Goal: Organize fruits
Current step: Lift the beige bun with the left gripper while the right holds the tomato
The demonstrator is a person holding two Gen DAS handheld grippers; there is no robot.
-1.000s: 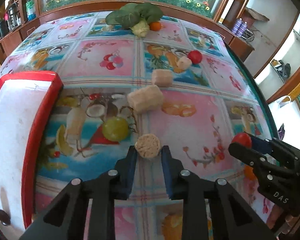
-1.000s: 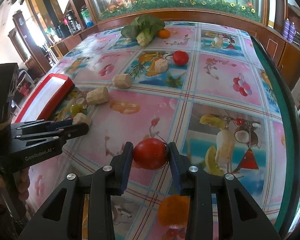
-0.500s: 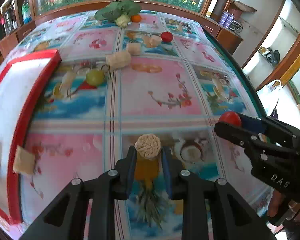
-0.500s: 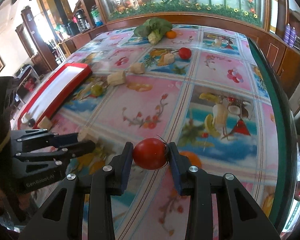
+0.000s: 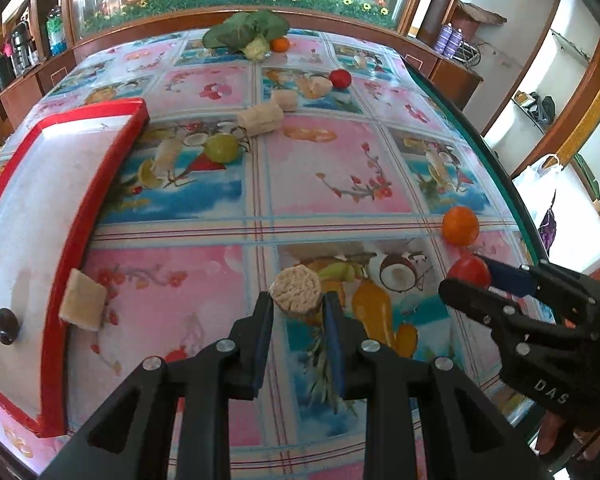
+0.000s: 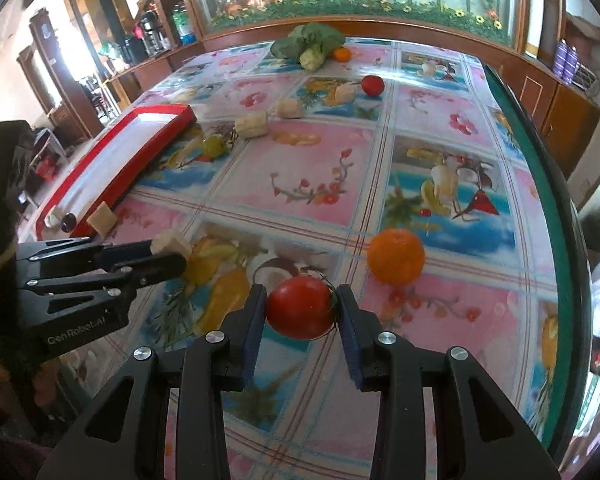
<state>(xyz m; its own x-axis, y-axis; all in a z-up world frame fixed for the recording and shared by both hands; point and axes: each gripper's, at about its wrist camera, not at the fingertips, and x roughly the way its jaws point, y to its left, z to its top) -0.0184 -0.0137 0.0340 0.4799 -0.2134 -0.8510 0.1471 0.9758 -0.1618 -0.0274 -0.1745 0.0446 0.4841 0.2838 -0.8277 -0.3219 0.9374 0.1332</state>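
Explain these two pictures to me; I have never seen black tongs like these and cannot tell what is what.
There is no robot here. A person holds a two-finger gripper in each hand, each with a camera looking along its fingers, so each picture is one gripper's own view. The left gripper is shut on a pale corn piece. The right gripper is shut on a red tomato; each gripper also appears at the side of the other's picture. Below is a table with a fruit-print cloth, bearing a red-rimmed tray, an orange, a green grape, more corn pieces and leafy greens.

Flowered tablecloth point(image 5: 320, 168); purple cans point(image 5: 448, 38) on shelf.
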